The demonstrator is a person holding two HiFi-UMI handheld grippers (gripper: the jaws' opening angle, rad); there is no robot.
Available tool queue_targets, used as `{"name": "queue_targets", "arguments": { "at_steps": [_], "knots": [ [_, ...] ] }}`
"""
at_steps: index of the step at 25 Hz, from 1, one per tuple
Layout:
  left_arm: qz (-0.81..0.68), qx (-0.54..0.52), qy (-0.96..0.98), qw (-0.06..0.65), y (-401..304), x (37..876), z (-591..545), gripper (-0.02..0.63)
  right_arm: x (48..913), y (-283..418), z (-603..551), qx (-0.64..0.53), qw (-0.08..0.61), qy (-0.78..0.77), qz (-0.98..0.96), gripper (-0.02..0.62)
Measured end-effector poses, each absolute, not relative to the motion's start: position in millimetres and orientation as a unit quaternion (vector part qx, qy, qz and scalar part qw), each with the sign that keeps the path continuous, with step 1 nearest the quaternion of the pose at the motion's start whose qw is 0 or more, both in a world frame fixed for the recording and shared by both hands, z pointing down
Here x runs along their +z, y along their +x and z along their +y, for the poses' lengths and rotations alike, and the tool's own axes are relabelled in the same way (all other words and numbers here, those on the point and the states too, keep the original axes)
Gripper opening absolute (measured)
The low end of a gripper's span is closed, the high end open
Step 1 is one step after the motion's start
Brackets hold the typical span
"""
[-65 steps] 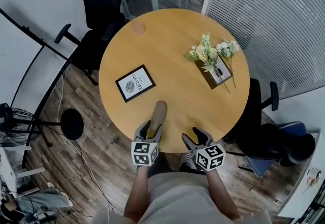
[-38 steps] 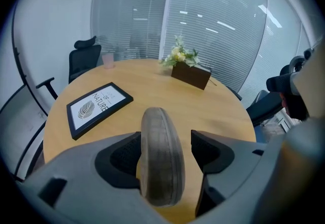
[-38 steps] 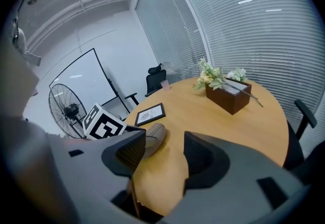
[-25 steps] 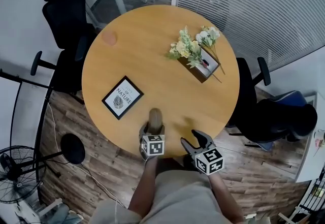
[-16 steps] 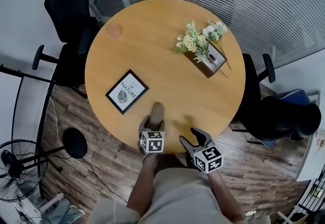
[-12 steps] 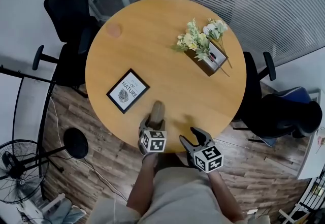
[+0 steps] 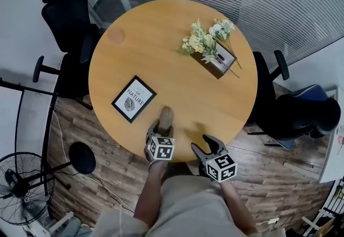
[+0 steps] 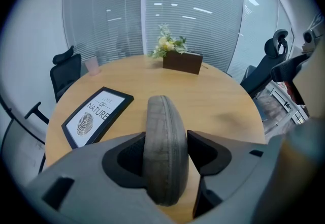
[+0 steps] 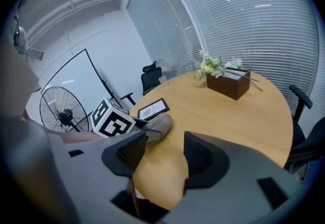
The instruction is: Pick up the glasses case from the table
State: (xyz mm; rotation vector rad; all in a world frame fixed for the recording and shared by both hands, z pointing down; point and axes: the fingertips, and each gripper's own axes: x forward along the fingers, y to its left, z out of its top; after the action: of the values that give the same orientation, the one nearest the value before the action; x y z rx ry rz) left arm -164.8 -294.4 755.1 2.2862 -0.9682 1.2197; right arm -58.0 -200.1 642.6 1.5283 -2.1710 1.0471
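Observation:
The grey-brown glasses case (image 7: 166,116) lies on the round wooden table (image 7: 172,69) near its front edge, pointing away from me. My left gripper (image 7: 162,131) straddles its near end. In the left gripper view the case (image 8: 163,141) fills the space between the two jaws, which have just been closing, and both pads sit against its sides. It still rests on the tabletop. My right gripper (image 7: 204,144) hovers open at the table edge to the right, nothing between its jaws. The right gripper view shows the case (image 9: 155,127) and the left gripper's marker cube (image 9: 112,121) to its left.
A black-framed leaf print (image 7: 133,99) lies left of the case. A brown box of flowers (image 7: 212,58) stands at the far right, a pink cup (image 7: 115,35) at the far left. Black office chairs (image 7: 67,15) (image 7: 290,112) flank the table; a fan (image 7: 21,198) stands on the floor.
The left gripper has rolled a little where it sits over the case's near end. The case has not shifted. The right gripper has barely moved.

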Motion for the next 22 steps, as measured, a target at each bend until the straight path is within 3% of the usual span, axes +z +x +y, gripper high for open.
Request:
{"name": "queue_targets", "arguments": {
  "at_steps": [22],
  "knots": [
    [-0.342,0.401,0.828,0.19,-170.6,731.9,-277.8,0.247,632.9,-66.4,-198.8,0.349,0.13,0.502,-0.78,0.23]
  ]
}}
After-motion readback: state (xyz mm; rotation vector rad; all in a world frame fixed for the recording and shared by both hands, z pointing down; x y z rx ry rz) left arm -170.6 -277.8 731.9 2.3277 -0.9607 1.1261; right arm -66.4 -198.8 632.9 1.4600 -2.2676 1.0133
